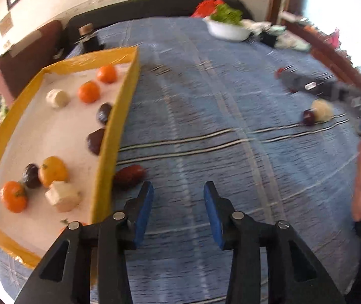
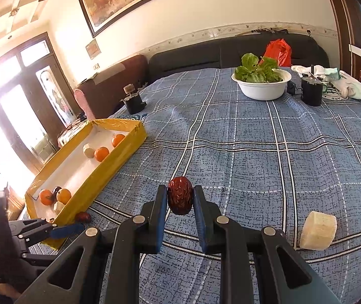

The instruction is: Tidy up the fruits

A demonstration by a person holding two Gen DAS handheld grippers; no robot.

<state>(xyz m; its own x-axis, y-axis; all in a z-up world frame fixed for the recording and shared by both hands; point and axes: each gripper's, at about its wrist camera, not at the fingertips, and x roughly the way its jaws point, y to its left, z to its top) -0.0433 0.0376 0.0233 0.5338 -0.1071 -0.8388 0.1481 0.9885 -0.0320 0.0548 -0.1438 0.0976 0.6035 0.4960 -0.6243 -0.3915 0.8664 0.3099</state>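
The right tongs [image 2: 180,200] pinch a red date [image 2: 180,198] above the blue table [image 2: 256,164]. It needs to go left into the yellow tray [image 2: 119,157]. The left tongs [image 1: 179,200] are wide and empty, near another date [image 1: 129,174] beside the tray.

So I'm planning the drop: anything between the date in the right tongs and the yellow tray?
Only bare cloth lies between the date and the yellow tray; its near wall must be cleared. The left tongs hover by its corner.
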